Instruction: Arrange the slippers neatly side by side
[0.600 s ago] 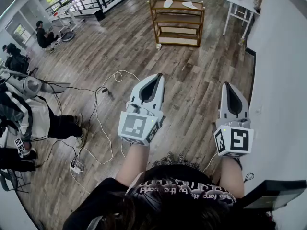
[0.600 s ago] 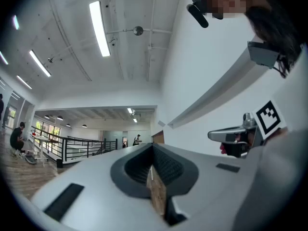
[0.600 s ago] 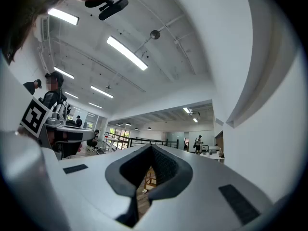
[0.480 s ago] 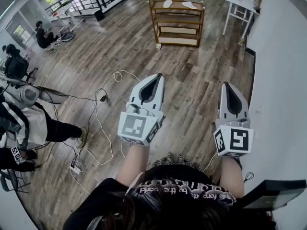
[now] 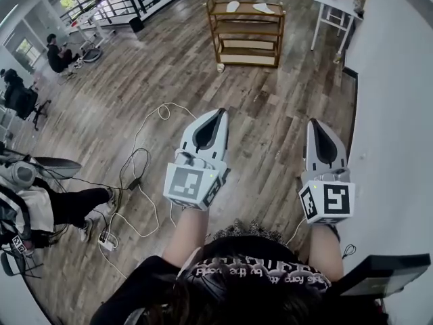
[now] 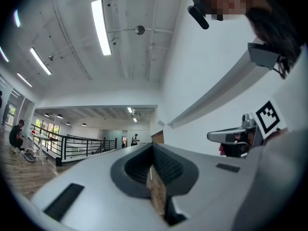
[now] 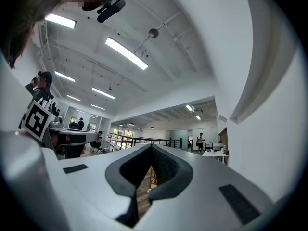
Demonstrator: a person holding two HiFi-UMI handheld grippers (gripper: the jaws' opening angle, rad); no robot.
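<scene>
Cables [image 5: 132,180] on wood floor [image 5: 270,114], white table [image 5: 335,2]

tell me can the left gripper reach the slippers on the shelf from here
Probably not yet. The shut left gripper is held close in, while the slippers lie atop the shelf far across the floor. The way between looks free, so walking over should do.
</scene>
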